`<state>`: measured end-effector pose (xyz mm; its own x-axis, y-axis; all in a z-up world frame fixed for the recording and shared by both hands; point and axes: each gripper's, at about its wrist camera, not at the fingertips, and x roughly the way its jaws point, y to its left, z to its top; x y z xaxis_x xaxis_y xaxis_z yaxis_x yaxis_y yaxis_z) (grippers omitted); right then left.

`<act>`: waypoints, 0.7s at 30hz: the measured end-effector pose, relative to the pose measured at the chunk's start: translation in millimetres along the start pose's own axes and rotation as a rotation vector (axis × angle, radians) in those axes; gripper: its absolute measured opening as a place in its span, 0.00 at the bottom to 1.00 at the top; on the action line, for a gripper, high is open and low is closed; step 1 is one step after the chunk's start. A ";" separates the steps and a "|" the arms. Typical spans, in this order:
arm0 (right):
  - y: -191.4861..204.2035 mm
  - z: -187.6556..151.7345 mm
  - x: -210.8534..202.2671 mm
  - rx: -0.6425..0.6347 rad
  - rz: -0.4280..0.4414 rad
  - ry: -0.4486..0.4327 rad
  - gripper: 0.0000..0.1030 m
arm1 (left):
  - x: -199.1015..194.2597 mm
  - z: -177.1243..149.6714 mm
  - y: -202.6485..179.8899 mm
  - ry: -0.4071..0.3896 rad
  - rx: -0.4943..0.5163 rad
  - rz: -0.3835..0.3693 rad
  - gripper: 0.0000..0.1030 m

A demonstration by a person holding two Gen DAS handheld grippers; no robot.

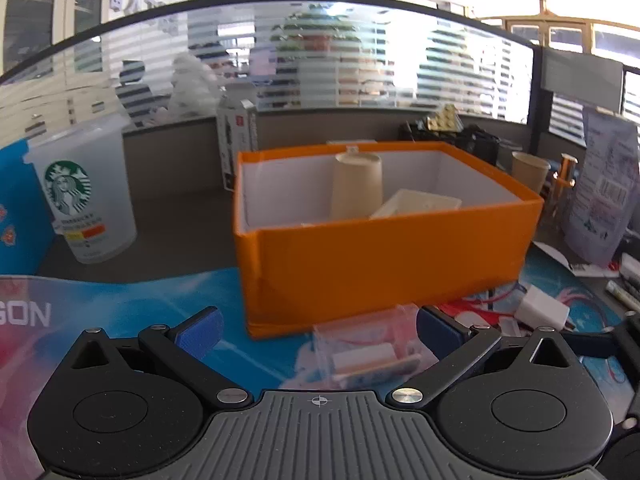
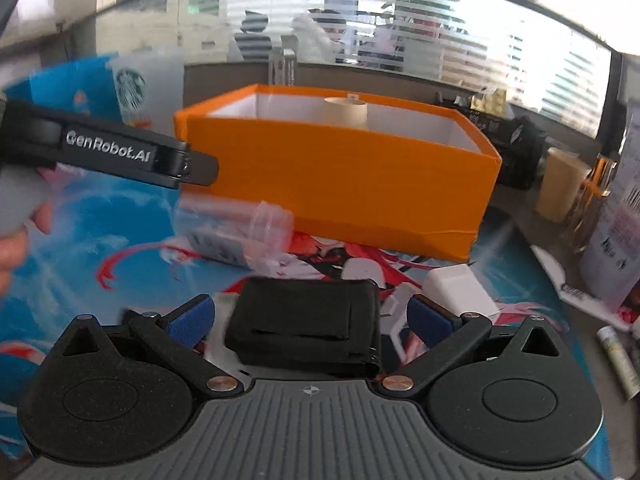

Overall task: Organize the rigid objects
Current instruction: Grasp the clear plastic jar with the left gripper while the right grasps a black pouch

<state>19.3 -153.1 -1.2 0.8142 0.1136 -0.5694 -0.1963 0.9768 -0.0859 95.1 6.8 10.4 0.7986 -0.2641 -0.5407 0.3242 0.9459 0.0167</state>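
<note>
Clear plastic case (image 1: 368, 354) lies between the released left claw (image 1: 318, 330); right claw (image 2: 308, 318) gapes around a black box (image 2: 304, 324).

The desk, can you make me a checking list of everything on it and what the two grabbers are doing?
Surface: blue picture mat covers the desk.
Job's things: orange box is open, holding a beige cup and a cream tray. Clear plastic case lies on the mat before the box; black pouch and white charger block are nearby.
Clutter: Starbucks cup, paper cup, printed bag, marker.
Grippers: left gripper open around the clear case; right gripper open around the black pouch.
Cables: nothing seen.
Surroundings: striped glass partition, office behind.
</note>
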 end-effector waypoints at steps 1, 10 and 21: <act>-1.3 -0.9 4.3 -0.004 0.012 0.019 0.84 | 0.3 -1.5 -2.4 0.002 0.002 -0.007 1.00; -13.6 -7.5 1.4 0.083 0.071 -0.005 0.79 | 11.8 -11.3 -20.5 0.016 0.023 -0.031 1.00; -17.1 -12.0 -4.6 0.077 0.075 -0.026 0.78 | 49.0 -18.7 -26.5 0.093 -0.036 -0.010 0.86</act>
<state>12.3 -172.5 -6.9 0.8128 0.1910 -0.5504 -0.2160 0.9762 0.0198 116.2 -27.7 -32.2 0.7443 -0.2562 -0.6168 0.3121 0.9499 -0.0179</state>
